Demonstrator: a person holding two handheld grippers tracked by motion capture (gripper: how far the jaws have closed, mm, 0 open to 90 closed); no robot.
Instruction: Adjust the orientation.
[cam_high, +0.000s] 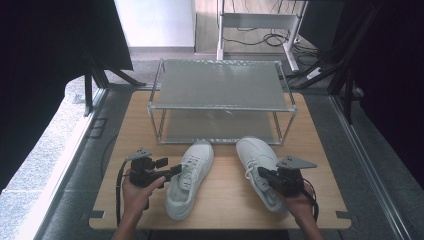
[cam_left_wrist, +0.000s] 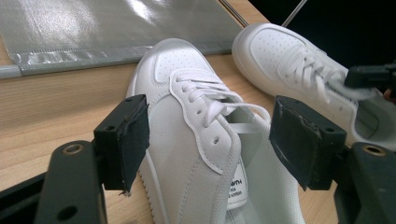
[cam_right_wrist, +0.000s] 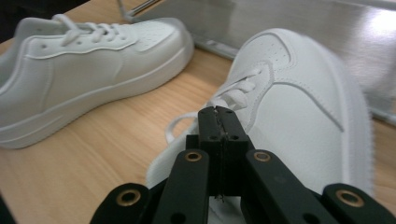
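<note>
Two white lace-up leather sneakers are set side by side on the light wooden desk, toes pointed toward a two-tier metal rack with grey mesh shelves at the desk's far half. The left sneaker is flanked by the left gripper, whose jaws are spread wide: one pad is seen just beside the shoe's outer side, the other over the collar opening, with the laced upper between them (contact cannot be confirmed). The right gripper is held with its jaws pressed together over the right sneaker, close to the laces; whether a lace or the shoe's edge is pinched between them cannot be told. In the high view both grippers are carried in the person's hands at the near edge of the desk. A bare strip of wood is left between the two shoes, and a narrower strip between the toes and the rack's lower shelf. Open wood remains at both outer sides.
</note>
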